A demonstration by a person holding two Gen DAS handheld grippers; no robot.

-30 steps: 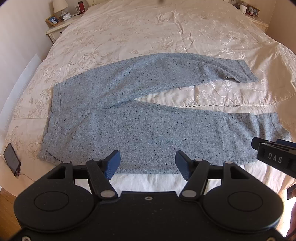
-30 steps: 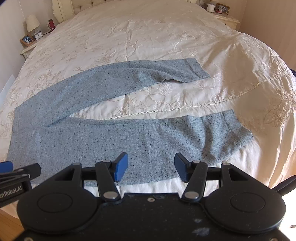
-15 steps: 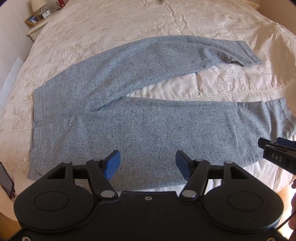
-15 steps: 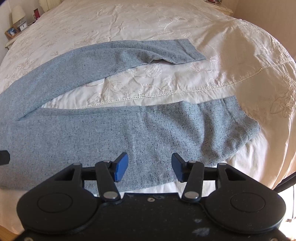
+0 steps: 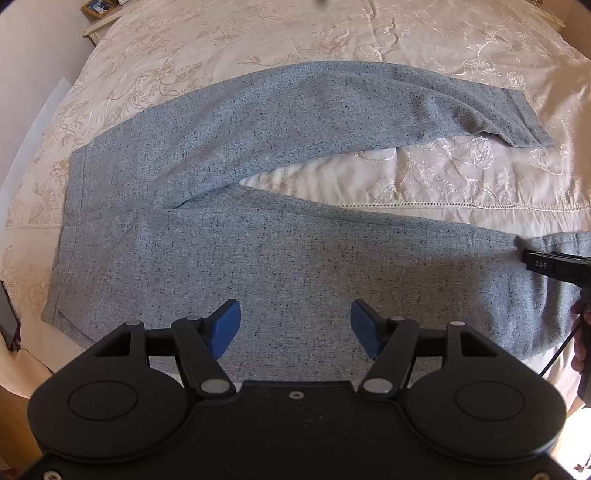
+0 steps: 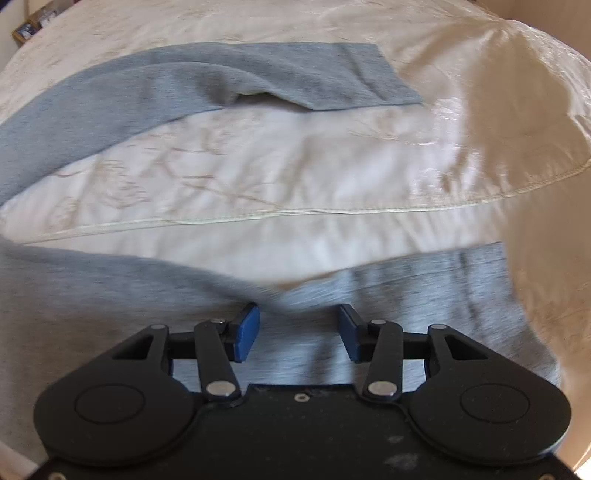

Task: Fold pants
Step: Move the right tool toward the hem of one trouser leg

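Grey flecked pants [image 5: 295, 243] lie flat on a cream embroidered bedspread [image 5: 332, 37], waistband to the left and legs spread in a V to the right. My left gripper [image 5: 295, 325] hovers open over the thigh of the near leg, nothing between its blue pads. My right gripper [image 6: 298, 325] sits low over the near leg [image 6: 424, 295] close to its cuff. Its jaws are closing, with a raised ridge of fabric between the pads, which stand apart from it. The right wrist view is blurred. The right tool's black body [image 5: 554, 266] shows at the right edge of the left wrist view.
A dark phone [image 5: 7, 321] lies at the bed's left edge. A nightstand with a picture frame [image 5: 99, 7] stands at the far left. The far leg [image 6: 221, 81] lies further back. A hand [image 5: 581, 332] holds the right tool. The bed's near edge runs just below the pants.
Both grippers have come down closer to the pants. The right one dropped fast onto the near leg by the cuff, and its jaws have narrowed. The near leg's fabric now bunches there.
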